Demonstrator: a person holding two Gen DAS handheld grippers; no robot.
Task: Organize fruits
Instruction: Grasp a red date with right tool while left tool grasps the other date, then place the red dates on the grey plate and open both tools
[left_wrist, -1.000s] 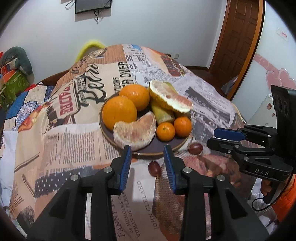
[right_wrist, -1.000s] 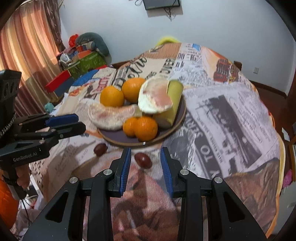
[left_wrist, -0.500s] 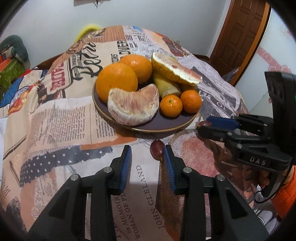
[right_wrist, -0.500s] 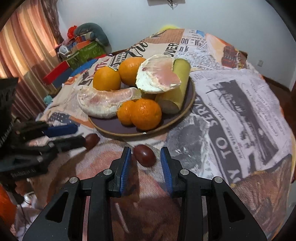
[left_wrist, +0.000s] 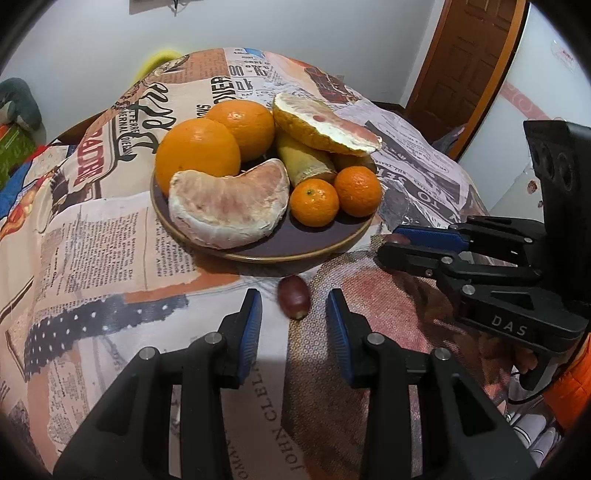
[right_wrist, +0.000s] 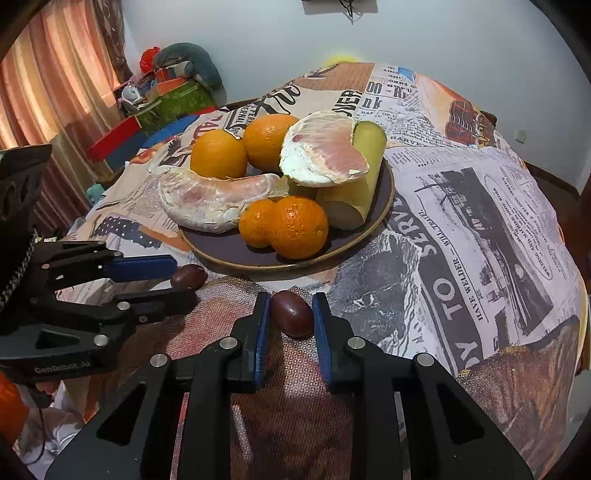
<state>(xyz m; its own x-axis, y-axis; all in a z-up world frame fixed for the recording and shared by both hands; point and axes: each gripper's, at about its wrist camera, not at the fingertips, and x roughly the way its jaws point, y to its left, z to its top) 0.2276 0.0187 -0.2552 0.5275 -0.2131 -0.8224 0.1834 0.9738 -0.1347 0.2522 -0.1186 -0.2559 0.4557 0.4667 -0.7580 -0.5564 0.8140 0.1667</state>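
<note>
A dark purple plate (left_wrist: 314, 246) (right_wrist: 384, 206) holds two oranges, two mandarins, pomelo pieces and a yellow-green stalk. Two dark red grapes lie on the tablecloth in front of it. My left gripper (left_wrist: 294, 315) is open, its fingers on either side of one grape (left_wrist: 293, 301), which also shows in the right wrist view (right_wrist: 188, 276). My right gripper (right_wrist: 291, 314) is open, its pads close around the other grape (right_wrist: 291, 314), with a small gap on the right; that grape peeks past its fingertip in the left wrist view (left_wrist: 397, 238).
The table is covered with a newspaper-print cloth (left_wrist: 110, 240) (right_wrist: 480, 229). A wooden door (left_wrist: 461, 66) stands at the back right. Boxes and a plush toy (right_wrist: 173, 85) sit by the curtain (right_wrist: 48, 74).
Both grippers moved forward and down toward the plate. Each now has a grape between its fingers. The right gripper's jaws have narrowed around its grape.
</note>
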